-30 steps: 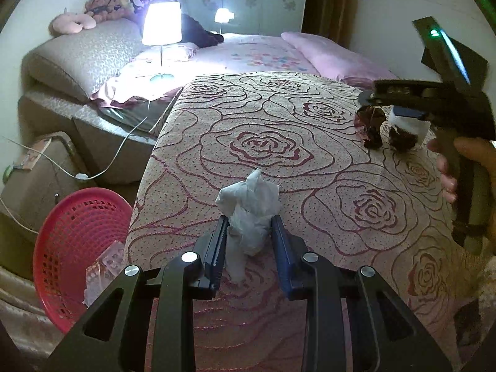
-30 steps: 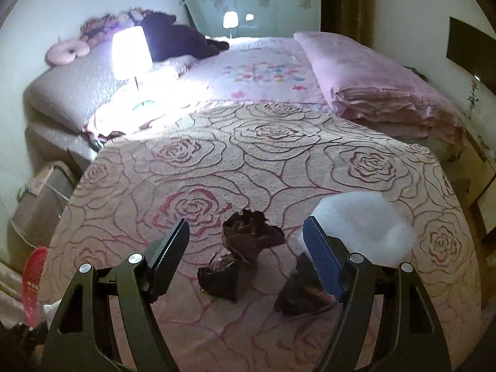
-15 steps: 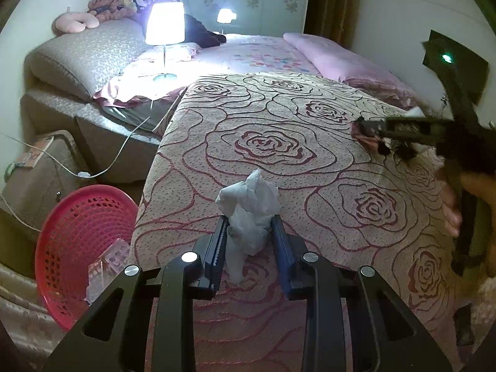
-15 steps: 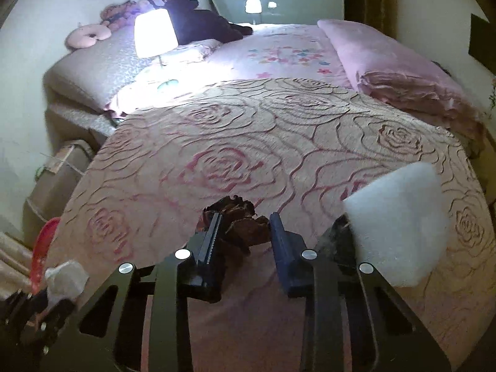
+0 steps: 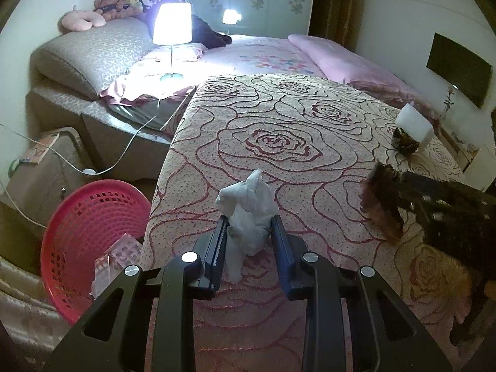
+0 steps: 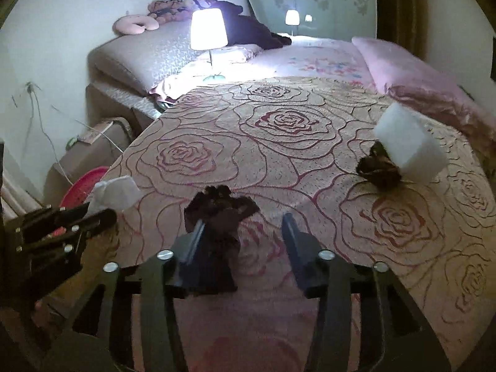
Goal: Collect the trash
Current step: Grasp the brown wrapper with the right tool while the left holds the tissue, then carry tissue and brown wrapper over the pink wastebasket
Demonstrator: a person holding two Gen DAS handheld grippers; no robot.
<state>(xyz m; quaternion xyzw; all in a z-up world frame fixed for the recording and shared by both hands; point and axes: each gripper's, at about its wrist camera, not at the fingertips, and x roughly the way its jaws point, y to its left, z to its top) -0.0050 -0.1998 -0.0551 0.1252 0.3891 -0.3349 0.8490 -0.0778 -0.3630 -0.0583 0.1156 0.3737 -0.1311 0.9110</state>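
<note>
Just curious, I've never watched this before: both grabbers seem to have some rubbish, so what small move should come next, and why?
Probably swing the left gripper, shut on the white tissue, left over the red basket beside the bed and let go. The right gripper is less settled: its jaws are opening and the dark wrapper touches only one finger.

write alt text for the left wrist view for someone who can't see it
The left gripper is shut on a crumpled white tissue above a rose-patterned bedspread. A round pink plastic basket stands on the floor to the left, and a lit white table lamp glows at the far end.
</note>
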